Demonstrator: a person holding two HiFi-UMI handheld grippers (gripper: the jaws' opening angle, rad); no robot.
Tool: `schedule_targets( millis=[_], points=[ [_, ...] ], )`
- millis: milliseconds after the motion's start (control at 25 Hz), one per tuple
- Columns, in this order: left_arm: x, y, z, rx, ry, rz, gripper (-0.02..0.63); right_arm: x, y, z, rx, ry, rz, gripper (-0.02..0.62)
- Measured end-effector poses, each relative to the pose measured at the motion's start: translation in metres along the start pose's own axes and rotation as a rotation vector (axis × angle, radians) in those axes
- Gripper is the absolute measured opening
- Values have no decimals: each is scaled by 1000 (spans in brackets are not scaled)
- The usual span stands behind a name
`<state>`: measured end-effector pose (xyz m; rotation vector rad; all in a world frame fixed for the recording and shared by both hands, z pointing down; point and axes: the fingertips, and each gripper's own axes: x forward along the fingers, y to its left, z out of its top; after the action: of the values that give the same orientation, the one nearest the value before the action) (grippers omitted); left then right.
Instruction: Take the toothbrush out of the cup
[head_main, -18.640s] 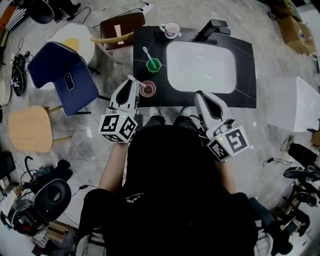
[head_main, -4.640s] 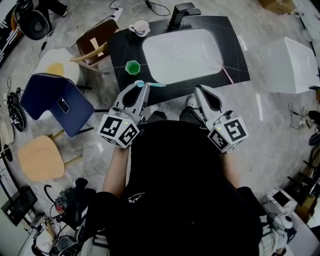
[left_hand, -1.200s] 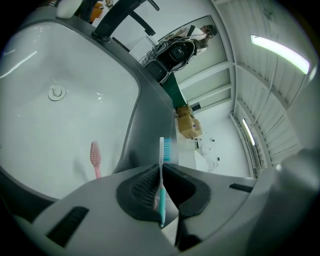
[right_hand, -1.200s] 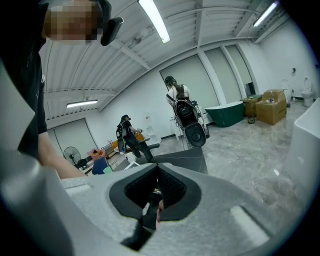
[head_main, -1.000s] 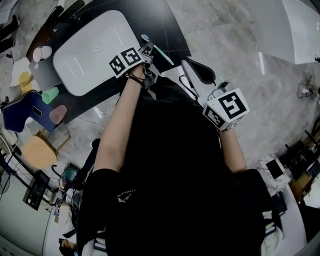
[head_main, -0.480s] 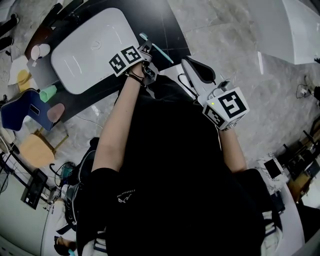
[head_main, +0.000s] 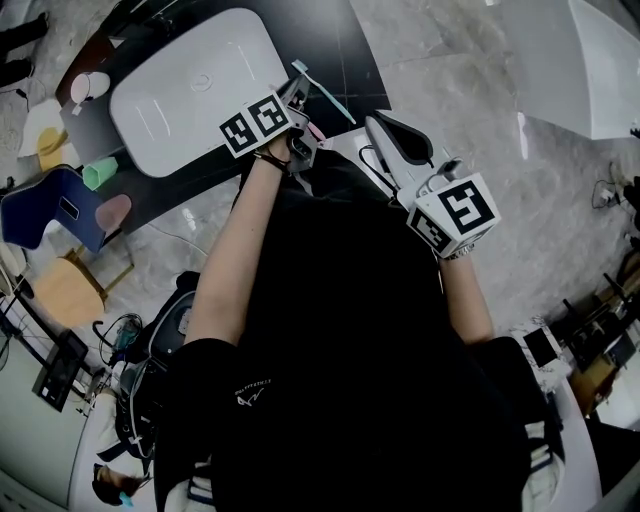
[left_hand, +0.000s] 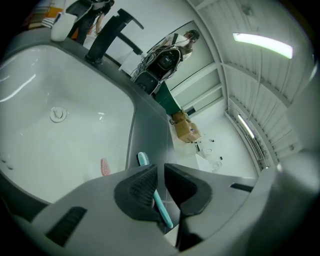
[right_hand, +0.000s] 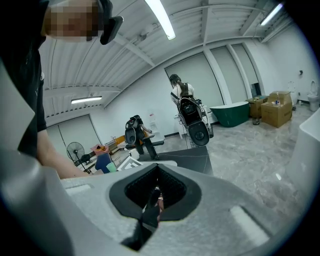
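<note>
The teal toothbrush (head_main: 323, 92) has crossed the basin! A few seconds back it was on the cup side. Now it sits at the upper centre of the head view, and the left gripper's (left_hand: 161, 169) jaws have just been opening around it.

Far left in the head view, the green cup (head_main: 98, 172) stands at the end of the black counter (head_main: 345, 40), well apart from the brush. Next comes the white sink (head_main: 180, 90), filling the upper left.

At the sink's right edge, the left gripper points down at the counter strip. In its own view the jaws stand a little apart, with a narrow gap showing, and the teal handle runs between them with neither pad pressing on it. The brush lies slantwise on the dark strip, head toward the top of the frame. A pink brush head (left_hand: 104, 166) shows just to its left.

Further right, the right gripper (right_hand: 157, 167) hangs close to the person's body, its jaws closed tip to tip.
</note>
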<state>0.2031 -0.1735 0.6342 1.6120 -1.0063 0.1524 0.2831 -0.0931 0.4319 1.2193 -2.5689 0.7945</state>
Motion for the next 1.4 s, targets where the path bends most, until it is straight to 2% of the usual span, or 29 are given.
schedule_targets(
  millis=[160, 360, 480, 840, 1200, 1400],
  points=[
    [-24, -16, 16, 121, -62, -22, 6, 2, 12, 2, -24, -6, 25, 6],
    [-68, -45, 45, 335, -207, -10, 6, 2, 22, 2, -44, -16, 31, 6],
    [-96, -68, 54, 416, -269, -38, 6, 1, 29, 6, -59, -26, 44, 6],
    [-188, -97, 67, 493, -430, -76, 6, 7, 55, 20, -103, -68, 94, 6],
    [-270, -121, 66, 621, -577, -83, 6, 15, 97, 42, -169, -98, 207, 5],
    [-303, -128, 76, 622, -681, -59, 6, 20, 116, 66, -213, -127, 258, 6]
  ],
)
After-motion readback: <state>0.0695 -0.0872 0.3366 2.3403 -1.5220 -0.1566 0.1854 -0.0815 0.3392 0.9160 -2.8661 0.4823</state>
